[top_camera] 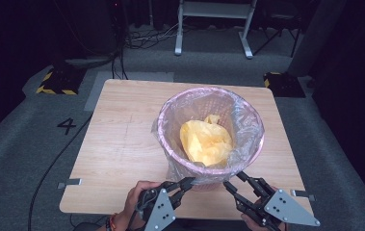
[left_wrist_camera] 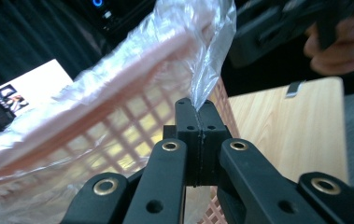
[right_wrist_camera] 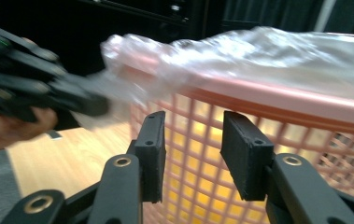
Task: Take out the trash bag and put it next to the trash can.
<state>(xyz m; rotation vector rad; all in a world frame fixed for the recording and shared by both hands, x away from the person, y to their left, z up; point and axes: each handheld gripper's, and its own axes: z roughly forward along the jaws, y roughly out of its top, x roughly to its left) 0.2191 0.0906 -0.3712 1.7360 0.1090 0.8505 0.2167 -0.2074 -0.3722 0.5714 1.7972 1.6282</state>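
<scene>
A pink lattice basket (top_camera: 252, 126) stands on the wooden table (top_camera: 117, 139), lined with a clear plastic bag (top_camera: 240, 108) whose edge folds over the rim. Crumpled yellow wrapping (top_camera: 205, 141) lies inside. My left gripper (top_camera: 189, 182) is at the near rim, shut on a fold of the clear bag (left_wrist_camera: 207, 70); in the left gripper view the jaws (left_wrist_camera: 199, 116) meet with film rising from between them. My right gripper (top_camera: 232, 183) sits at the near right of the basket, open; in the right gripper view it (right_wrist_camera: 193, 140) faces the pink lattice wall (right_wrist_camera: 202, 154) just below the rim.
The table's near edge runs just below both hands, with metal clips (top_camera: 69, 183) at its front corners. Around it is grey carpet with cables, a white frame's legs (top_camera: 214, 29) behind, and yellow-black striped bases (top_camera: 57, 83) at the far corners.
</scene>
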